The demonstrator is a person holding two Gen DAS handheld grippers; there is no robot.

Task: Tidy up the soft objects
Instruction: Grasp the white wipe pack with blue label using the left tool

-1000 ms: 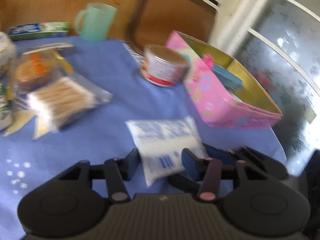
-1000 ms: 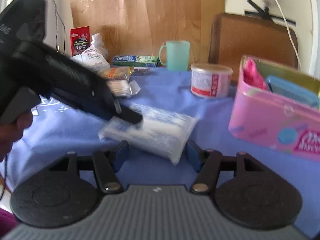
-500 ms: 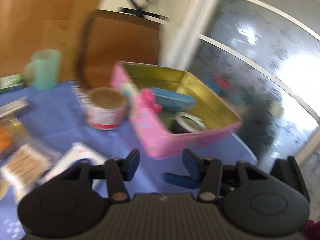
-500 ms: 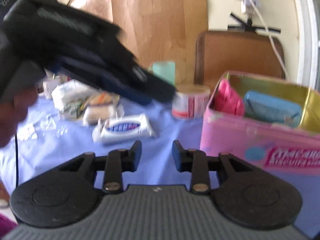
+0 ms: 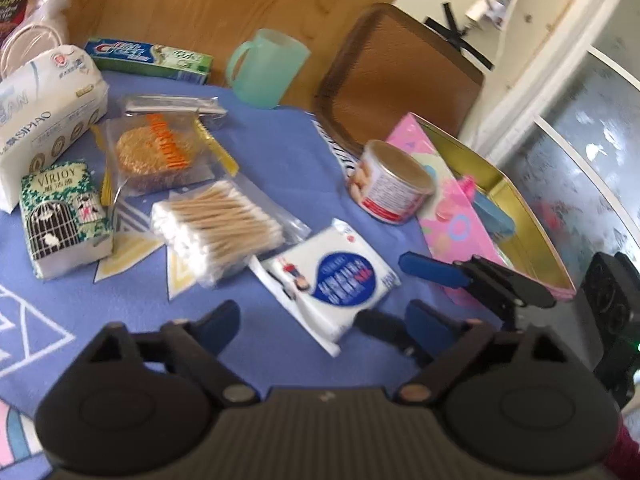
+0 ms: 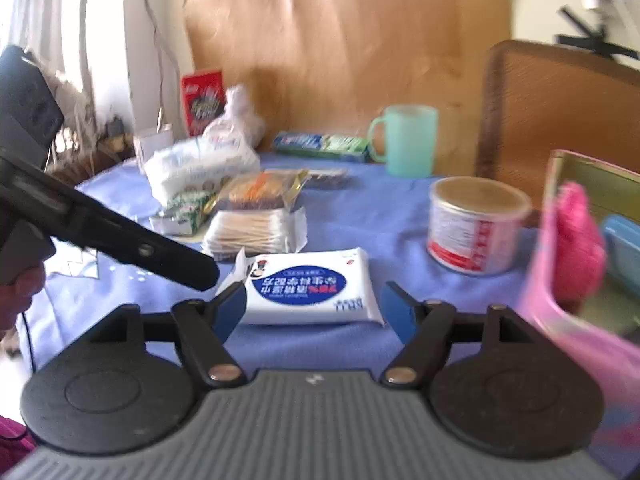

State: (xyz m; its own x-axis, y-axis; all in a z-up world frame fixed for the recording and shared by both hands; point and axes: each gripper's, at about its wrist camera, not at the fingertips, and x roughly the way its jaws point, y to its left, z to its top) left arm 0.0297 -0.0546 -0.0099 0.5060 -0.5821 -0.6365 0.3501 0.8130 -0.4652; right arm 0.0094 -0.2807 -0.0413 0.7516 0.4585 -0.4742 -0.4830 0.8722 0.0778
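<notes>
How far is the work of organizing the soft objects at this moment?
Done: a pink fluffy item already sits in the pink tin. In hand: nothing is gripped; the right gripper is open around the wet wipes pack, and the left gripper is open too. Left: the wipes, the large tissue pack and the small Virjoy tissue pack lie on the cloth.

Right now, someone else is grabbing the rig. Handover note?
Right gripper: open, straddling the white wipes pack on the blue cloth, not yet closed on it.
Left gripper: open, empty, hovering on the pack's other side.
Pink tin: open at the table's right; a pink fluffy item and a blue one are already inside.
Left on the cloth: wipes pack, cotton swabs, green tissue pack, big tissue pack.
Likely next: close right on the wipes, move them to the tin.
</notes>
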